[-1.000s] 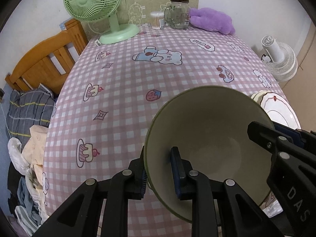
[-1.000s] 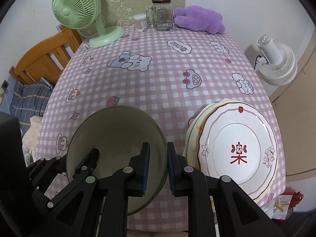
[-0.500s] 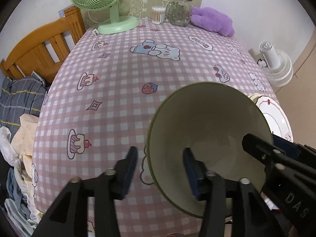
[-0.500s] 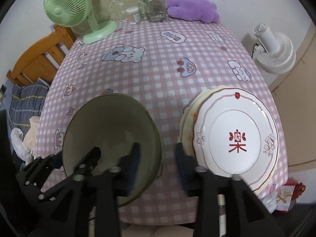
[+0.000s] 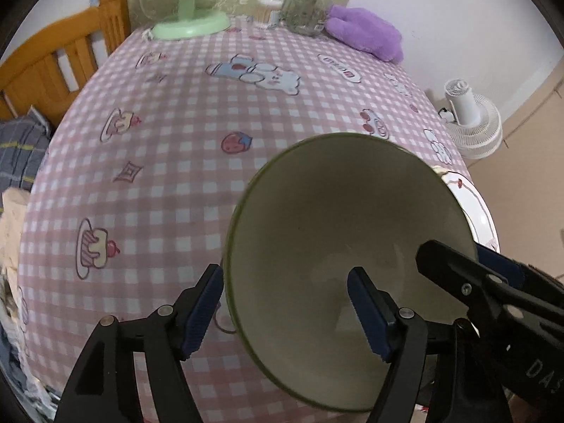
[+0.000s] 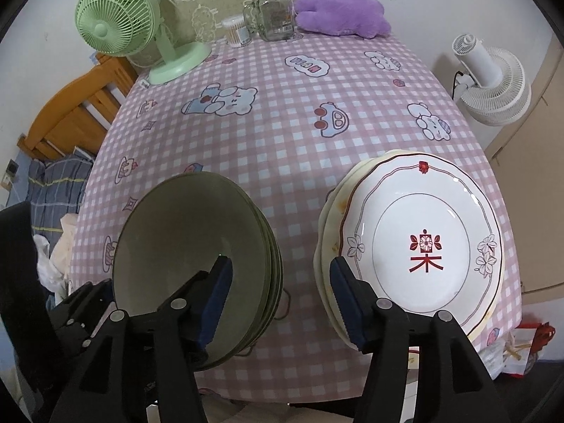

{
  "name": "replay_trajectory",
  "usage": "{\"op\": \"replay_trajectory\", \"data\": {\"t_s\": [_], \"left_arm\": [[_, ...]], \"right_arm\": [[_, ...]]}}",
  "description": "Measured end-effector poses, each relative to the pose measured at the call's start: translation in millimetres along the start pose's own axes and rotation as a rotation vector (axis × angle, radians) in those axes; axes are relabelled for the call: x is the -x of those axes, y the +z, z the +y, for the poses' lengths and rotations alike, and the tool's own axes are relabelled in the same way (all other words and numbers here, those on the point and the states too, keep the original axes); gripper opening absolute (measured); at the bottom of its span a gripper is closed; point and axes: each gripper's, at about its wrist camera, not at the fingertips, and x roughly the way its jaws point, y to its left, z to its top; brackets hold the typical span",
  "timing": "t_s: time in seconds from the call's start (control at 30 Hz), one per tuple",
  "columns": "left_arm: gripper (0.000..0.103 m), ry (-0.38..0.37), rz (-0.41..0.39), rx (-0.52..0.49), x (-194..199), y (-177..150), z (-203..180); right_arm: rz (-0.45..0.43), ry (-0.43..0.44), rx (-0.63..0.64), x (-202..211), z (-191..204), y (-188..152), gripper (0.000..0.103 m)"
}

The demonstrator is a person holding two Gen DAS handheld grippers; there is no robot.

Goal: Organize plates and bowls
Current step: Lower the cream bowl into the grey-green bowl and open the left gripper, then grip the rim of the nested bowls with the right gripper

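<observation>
Left wrist view showed the left gripper (image 5: 285, 303) with its ribbed blue-padded fingers (image 5: 202, 308) spread wide, one outside and one inside the near rim of the green bowl stack (image 5: 347, 246), pinching nothing. That top bowl was smooth, glazed and deep, olive at the rim and paler inside. It sat on the desk (image 5: 183, 162), which was covered by a pink-and-white checked tablecloth printed with bears, cupcakes and strawberries. At the right edge of that view the right gripper's black plastic body reached in over the bowl's rim, and a sliver of the plate stack (image 5: 472, 204) showed behind the bowl.

Right wrist view showed the right gripper (image 6: 280, 292) likewise spread apart, its left finger inside the bowl stack (image 6: 190, 239) and its right finger lying over the near edge of the plate stack (image 6: 419, 243), gripping neither. Several nested rims showed along the bowls' right side. The top plate was round, glossy white porcelain with a scalloped red-lined border, flower sprigs and a red motif at its centre; cream plates lay beneath it. Bowls and plates stood just beside each other at the desk's near edge.

Far back stood a green plastic fan (image 6: 116, 24), a glass jar (image 6: 273, 12) and a fuzzy purple plush (image 6: 340, 12)
</observation>
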Motion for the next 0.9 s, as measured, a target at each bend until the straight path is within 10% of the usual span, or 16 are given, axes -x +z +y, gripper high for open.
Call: {"op": "replay_trajectory", "data": {"t_s": [0.63,0.9], "left_arm": [[0.07,-0.032,0.018,-0.023,-13,8,1],[0.066,-0.018,0.019,-0.033,-11,6,-2]], "right_arm": [[0.086,0.132,-0.069,-51,-3,14,0.064],[0.107,0.174,-0.027,-57,5,14,0.044]]}}
